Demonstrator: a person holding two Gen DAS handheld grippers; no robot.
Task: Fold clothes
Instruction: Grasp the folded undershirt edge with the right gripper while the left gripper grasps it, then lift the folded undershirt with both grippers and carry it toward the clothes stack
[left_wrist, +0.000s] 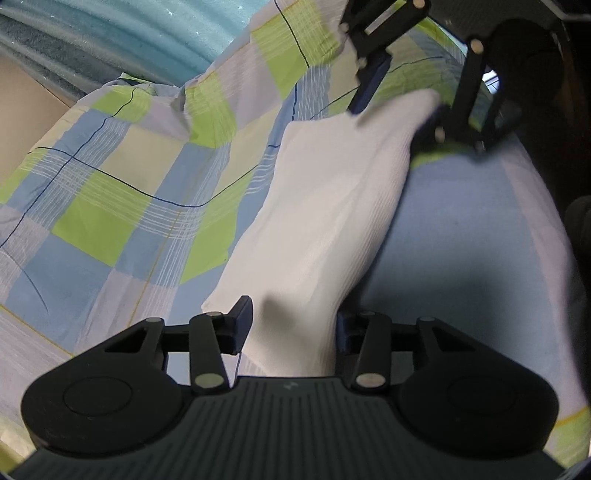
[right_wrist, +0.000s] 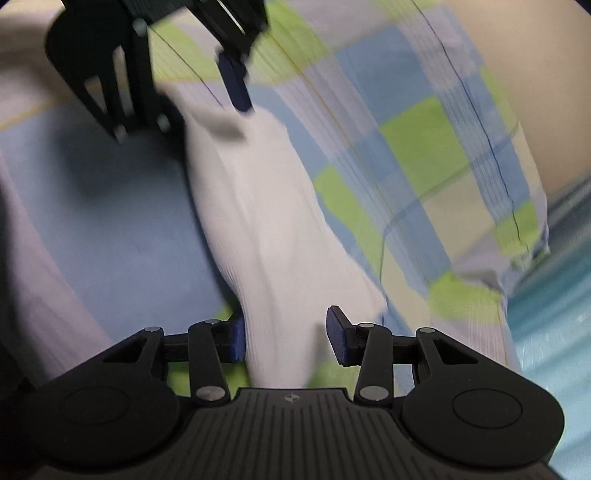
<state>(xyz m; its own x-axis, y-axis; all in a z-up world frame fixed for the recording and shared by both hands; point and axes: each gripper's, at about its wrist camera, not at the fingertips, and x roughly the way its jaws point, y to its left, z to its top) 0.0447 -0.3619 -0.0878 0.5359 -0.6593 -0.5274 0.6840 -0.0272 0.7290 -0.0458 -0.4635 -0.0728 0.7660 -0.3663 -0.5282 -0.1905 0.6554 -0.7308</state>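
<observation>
A white sock (left_wrist: 325, 206) is stretched between the two claws above a bed covered with a checked sheet (left_wrist: 122, 192) of blue, green and pale squares.

In the left wrist view, the left claw (left_wrist: 291, 328) sits at the near edge with one end of the sock running down between its fingers (left_wrist: 242, 314). The fingers stand a little apart with the cloth filling the gap, and it cannot be told for sure whether they pinch it. The sock runs away from there to the far right, where the right claw (left_wrist: 397, 98) meets its other end. That end is blurred.

In the right wrist view, the right claw (right_wrist: 286, 332) is at the near edge and the sock passes between its fingers (right_wrist: 338, 334). The left pad touches the cloth; the right pad stands just beside it with a gap showing, so the grip there cannot be told either. The sock runs to the far left, where the left claw (right_wrist: 207, 107) meets its other end, one blue pad lying against the cloth.

A plain blue patch of the sheet lies under the sock. A crumpled fold (left_wrist: 166, 92) of the sheet rises at the far left in the left wrist view, with a teal surface (left_wrist: 140, 33) beyond it.
</observation>
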